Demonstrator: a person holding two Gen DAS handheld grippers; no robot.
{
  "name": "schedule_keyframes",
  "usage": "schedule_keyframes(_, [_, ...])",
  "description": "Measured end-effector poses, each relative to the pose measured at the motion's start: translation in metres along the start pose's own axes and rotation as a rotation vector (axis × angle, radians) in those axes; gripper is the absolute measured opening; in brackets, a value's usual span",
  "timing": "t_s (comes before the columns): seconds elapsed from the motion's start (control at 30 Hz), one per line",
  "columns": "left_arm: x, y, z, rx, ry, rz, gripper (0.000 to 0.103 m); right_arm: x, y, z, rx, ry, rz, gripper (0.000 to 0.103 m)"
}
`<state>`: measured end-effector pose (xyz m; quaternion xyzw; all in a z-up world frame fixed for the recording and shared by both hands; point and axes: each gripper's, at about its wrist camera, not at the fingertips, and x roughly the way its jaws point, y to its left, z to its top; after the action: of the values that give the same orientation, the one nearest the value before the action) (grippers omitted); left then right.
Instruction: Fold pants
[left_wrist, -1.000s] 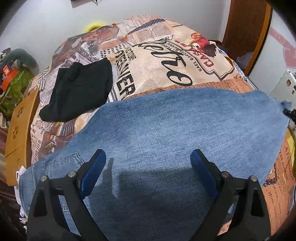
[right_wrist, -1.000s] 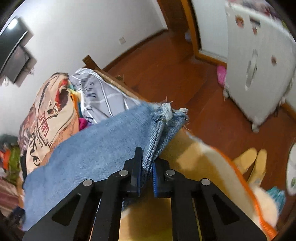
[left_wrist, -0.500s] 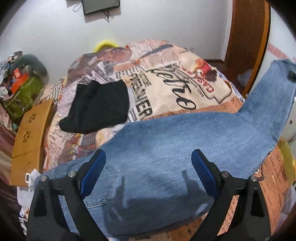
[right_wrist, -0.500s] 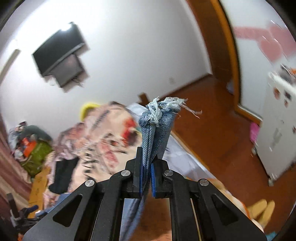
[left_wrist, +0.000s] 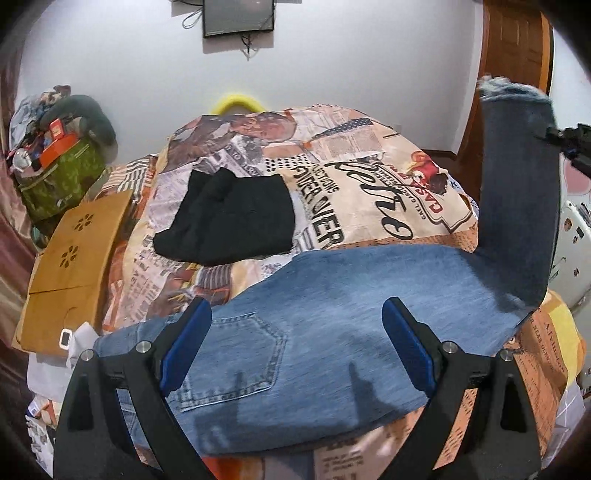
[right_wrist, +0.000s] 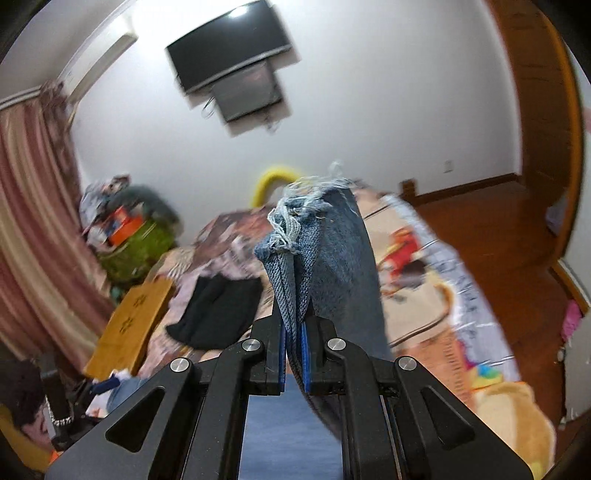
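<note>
Blue jeans (left_wrist: 332, 302) lie across the near part of the bed, back pocket up at the left. Their leg end (left_wrist: 517, 155) is lifted upright at the right, frayed hem on top. My right gripper (right_wrist: 293, 354) is shut on that frayed hem (right_wrist: 295, 236) and holds it high above the bed; it shows at the right edge of the left wrist view (left_wrist: 572, 142). My left gripper (left_wrist: 295, 347) is open and empty, hovering just above the jeans near the pocket.
A folded black garment (left_wrist: 229, 218) lies on the newspaper-print bedspread (left_wrist: 369, 177) beyond the jeans. A wooden lap tray (left_wrist: 70, 258) sits at the bed's left edge. A cluttered green bag (left_wrist: 59, 173) stands at the left. A wall TV (right_wrist: 229, 48) and a door (left_wrist: 513, 66) are behind.
My right gripper has lifted the leg hem from bed level to high above the bed and swung it towards the bed's middle. My left gripper has risen and stayed open.
</note>
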<state>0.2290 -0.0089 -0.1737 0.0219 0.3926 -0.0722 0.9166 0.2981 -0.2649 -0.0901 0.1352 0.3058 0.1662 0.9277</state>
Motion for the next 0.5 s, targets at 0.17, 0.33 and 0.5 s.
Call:
schedule_keyframes(0.17, [-0.005,0.017,-0.009,-0.033,0.004,0.002,0.094,0.040,0.035,-0.028,-0.051,0.124,0.067,0.006])
schedule_keyframes(0.33, [-0.009,0.025,-0.016,-0.043,0.013,0.013,0.094,0.077,0.060,-0.071,-0.137,0.265,0.115,0.006])
schedule_keyframes(0.5, [-0.014,0.027,-0.018,-0.042,0.012,0.028,0.094,0.104,0.077,-0.109,-0.192,0.398,0.128,0.006])
